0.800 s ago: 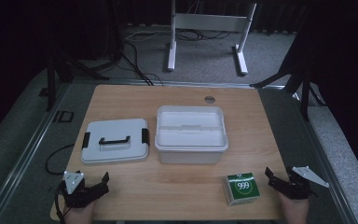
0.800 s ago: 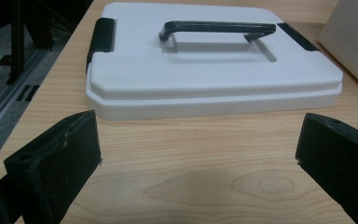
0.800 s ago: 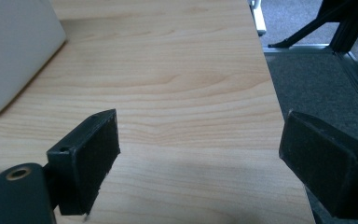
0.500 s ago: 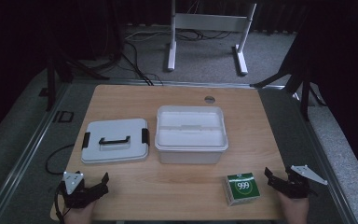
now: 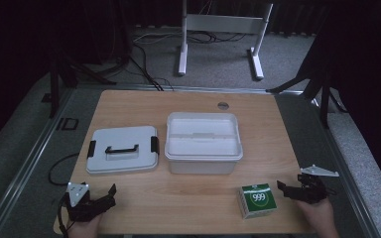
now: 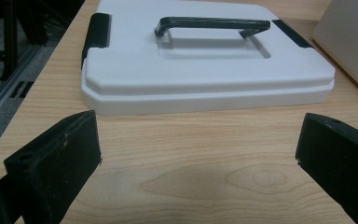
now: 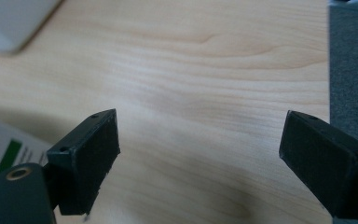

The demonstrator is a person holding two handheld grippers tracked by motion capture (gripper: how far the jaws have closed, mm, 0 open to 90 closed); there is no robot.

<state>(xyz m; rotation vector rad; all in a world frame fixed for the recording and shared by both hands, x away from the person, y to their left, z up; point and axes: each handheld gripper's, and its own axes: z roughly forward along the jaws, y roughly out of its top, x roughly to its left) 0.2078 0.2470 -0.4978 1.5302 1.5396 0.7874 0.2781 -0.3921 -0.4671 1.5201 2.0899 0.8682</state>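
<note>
Resting at the near left corner of the counter [image 5: 188,104], the left tool [image 5: 110,194] is standing with its jaws wide apart and nothing between them. In the left gripper view its jaws are framing bare wood, and the white lid [image 6: 200,60] with a black handle [image 6: 212,25] is lying flat just ahead of them, apart from the pads. From the high view that lid [image 5: 122,148] is sitting left of the white box [image 5: 203,141], which is standing uncovered in the middle of the counter, the two near each other but not touching.

At the near right edge, the right tool [image 5: 284,189] is also gaping, holding nothing. It is pointing toward the green carton [image 5: 257,200], which is lying near the front edge, just beside the jaw tips and apart from them. In the right gripper view a corner of the carton [image 7: 2,147] is showing at the lower left, behind the left jaw, and wood is lying between the pads.
</note>
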